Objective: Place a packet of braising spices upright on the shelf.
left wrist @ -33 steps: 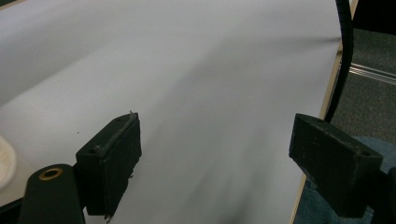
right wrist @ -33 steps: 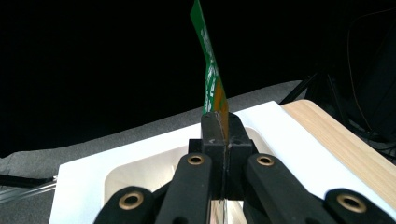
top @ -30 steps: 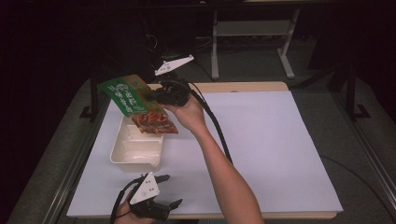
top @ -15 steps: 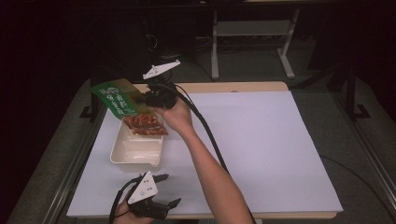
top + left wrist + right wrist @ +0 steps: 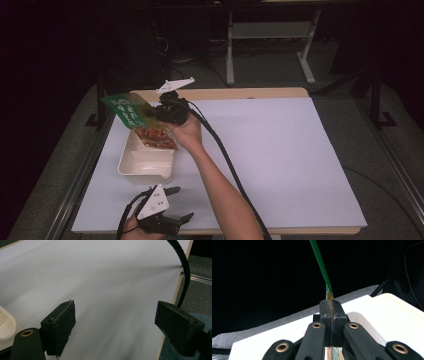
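Green snack pkt (image 5: 137, 117), tilted, top up-left

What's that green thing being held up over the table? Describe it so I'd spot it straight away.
Start at the big white table and look to its far left corner, where a cream tray sits. Just above the tray, the right gripper pinches a flat food packet edge-on between its shut jaws. It is the one colourful item: a green printed top with a clear lower part showing reddish-brown food.

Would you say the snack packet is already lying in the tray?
Not yet: the right hand-held gripper holds the packet tilted above the tray.
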`<state>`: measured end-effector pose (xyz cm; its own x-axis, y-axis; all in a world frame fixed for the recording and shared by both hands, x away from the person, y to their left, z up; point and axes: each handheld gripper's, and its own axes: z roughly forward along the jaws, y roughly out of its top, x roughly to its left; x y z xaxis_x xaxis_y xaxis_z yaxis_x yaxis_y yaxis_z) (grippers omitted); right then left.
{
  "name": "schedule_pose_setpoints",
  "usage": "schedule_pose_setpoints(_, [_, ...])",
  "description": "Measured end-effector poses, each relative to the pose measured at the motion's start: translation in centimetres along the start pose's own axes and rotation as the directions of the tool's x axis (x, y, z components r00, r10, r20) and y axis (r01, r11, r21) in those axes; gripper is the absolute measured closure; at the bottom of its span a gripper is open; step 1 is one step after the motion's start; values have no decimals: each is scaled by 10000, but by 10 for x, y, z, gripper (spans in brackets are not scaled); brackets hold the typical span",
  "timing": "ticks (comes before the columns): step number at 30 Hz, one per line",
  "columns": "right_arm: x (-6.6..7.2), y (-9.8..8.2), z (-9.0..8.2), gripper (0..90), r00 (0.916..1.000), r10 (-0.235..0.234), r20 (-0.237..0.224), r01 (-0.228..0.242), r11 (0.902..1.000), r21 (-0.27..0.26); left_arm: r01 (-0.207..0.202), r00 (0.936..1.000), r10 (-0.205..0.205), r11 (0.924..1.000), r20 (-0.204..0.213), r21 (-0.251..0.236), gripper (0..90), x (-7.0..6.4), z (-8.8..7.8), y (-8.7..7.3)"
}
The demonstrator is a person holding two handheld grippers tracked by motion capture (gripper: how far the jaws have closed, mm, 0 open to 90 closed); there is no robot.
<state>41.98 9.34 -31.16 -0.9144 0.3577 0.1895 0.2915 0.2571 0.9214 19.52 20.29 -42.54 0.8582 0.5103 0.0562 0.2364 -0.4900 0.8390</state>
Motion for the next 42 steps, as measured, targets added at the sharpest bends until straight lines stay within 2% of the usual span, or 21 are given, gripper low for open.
schedule_pose_setpoints(7, [-4, -7, -1, 890, 9999, 96, 98, -97, 9998, 180, -16, 10000, 16, 10000, -14, 3, 163, 0, 0, 0])
schedule_pose_setpoints(8, [-3, -6, -1, 866, 9995, -141, 276, 132, 9994, 306, -33, 10000, 33, 10000, -28, 8, 163, 0, 0, 0])
schedule_pose_setpoints(9, [-3, -6, -1, 866, 9995, -141, 276, 132, 9994, 306, -33, 10000, 33, 10000, -28, 8, 163, 0, 0, 0])
schedule_pose_setpoints(10, [-4, -5, 0, 828, 9994, -163, 319, 148, 9988, 466, -12, 10000, 12, 10000, -16, 6, 163, 0, 0, 0])
schedule_pose_setpoints(13, [-6, -5, 1, 816, 9983, -291, 499, 259, 9976, 648, -49, 10000, 49, 10000, -41, 4, 163, 1, -1, 0])
schedule_pose_setpoints(16, [-9, -6, 3, 792, 9986, -162, 496, 121, 9965, 827, -89, 9999, 89, 10000, -52, 19, 163, 1, -1, 1])
schedule_pose_setpoints(18, [-10, -8, 10, 762, 9979, -236, 600, 161, 9924, 1219, -86, 9999, 86, 10000, -57, 25, 163, 1, -1, 0])
schedule_pose_setpoints(19, [-10, -8, 10, 762, 9979, -236, 600, 161, 9924, 1219, -87, 9999, 87, 10000, -61, 10, 163, 1, -1, 0])
schedule_pose_setpoints(21, [-10, -5, 18, 737, 9979, -237, 597, 123, 9828, 1845, -106, 9999, 106, 9999, -62, -3, 164, 1, -1, 1])
schedule_pose_setpoints(24, [-10, -2, 22, 741, 9969, -439, 661, 293, 9777, 2078, -109, 9999, 109, 9999, -73, -28, 164, 1, -1, 1])
schedule_pose_setpoints(26, [-11, 0, 29, 743, 9960, -517, 731, 310, 9650, 2605, -136, 9999, 136, 9999, -79, -24, 164, 1, -2, 1])
schedule_pose_setpoints(27, [-11, 0, 29, 743, 9960, -517, 731, 310, 9650, 2605, -136, 9999, 136, 9999, -79, -24, 163, 1, -2, 1])
schedule_pose_setpoints(28, [-12, 0, 33, 767, 9950, -552, 830, 292, 9576, 2866, -129, 9999, 128, 9999, -78, -38, 164, 1, -2, 1])
schedule_pose_setpoints(30, [-12, 0, 35, 779, 9951, -544, 831, 279, 9560, 2919, -160, 9998, 159, 9999, -73, -41, 164, 1, -2, 1])
schedule_pose_setpoints(32, [-12, -3, 38, 835, 9950, -498, 870, 202, 9497, 3126, -106, 9999, 106, 9999, -55, -58, 164, 1, -1, 1])
schedule_pose_setpoints(33, [-12, -3, 38, 835, 9950, -498, 870, 202, 9497, 3126, -106, 9999, 106, 9999, -55, -58, 163, 1, -1, 1])
schedule_pose_setpoints(35, [-13, -4, 37, 886, 9973, -7, 729, -212, 9540, 2992, -113, 9999, 112, 9999, -55, -32, 164, 0, -1, 1])
schedule_pose_setpoints(39, [-11, -6, 34, 892, 9981, -55, 606, -113, 9617, 2740, -169, 9998, 169, 9999, -58, -11, 164, 0, -1, 1])
schedule_pose_setpoints(40, [-8, -6, 29, 893, 9984, 81, 561, -214, 9700, 2420, -181, 9998, 181, 9998, -53, -6, 164, 0, -1, 1])
schedule_pose_setpoints(41, [-8, -6, 29, 893, 9984, 81, 561, -214, 9700, 2420, -181, 9998, 181, 9998, -53, -6, 164, 0, -1, 1])
schedule_pose_setpoints(42, [-5, -8, 25, 894, 9991, 88, 410, -171, 9783, 2066, -199, 9998, 199, 9998, -56, 9, 164, 0, -1, 1])
